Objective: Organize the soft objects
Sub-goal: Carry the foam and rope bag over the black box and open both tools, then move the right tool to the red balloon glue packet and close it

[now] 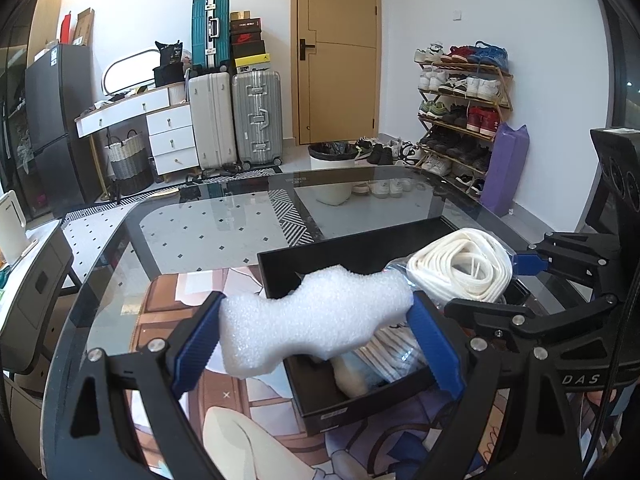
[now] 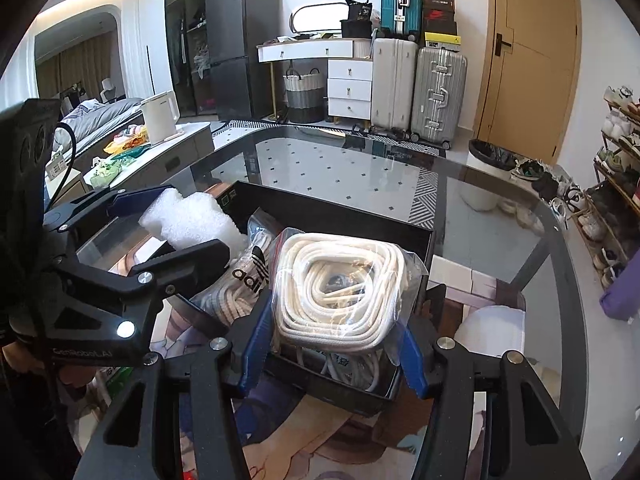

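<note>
Left gripper: I have my left gripper (image 1: 316,320) clamped on the white foam piece (image 1: 316,320); both blue pads press its two ends, so the jaws stand wide but they are gripping.
Foam piece: it hangs crosswise between the pads, over the near left corner of the black box (image 1: 344,408), partly above the box and partly above the counter (image 1: 224,232). In the right wrist view I see the same foam piece (image 2: 188,220) at the box's far left corner.
Right gripper: my right gripper (image 2: 336,344) is clamped on the bag of white laces (image 2: 340,288); the blue pads press the clear plastic on either side.
Bag of white laces: a coil of flat white laces in a clear bag, held over the near end of the box. From the left wrist view the coil (image 1: 460,268) sits at the box's right side.
Box contents: another clear bag with a printed logo (image 2: 244,276) lies inside, left of the coil; more bagged laces lie under the foam.
Black box: open, no lid on it, resting on a printed mat (image 1: 248,432) that covers the near part of the counter.
Counter: dark glass top, bare at its far half, with the tiled floor showing through.
Hand: part of a hand (image 2: 24,360) shows behind the left gripper in the right wrist view.
</note>
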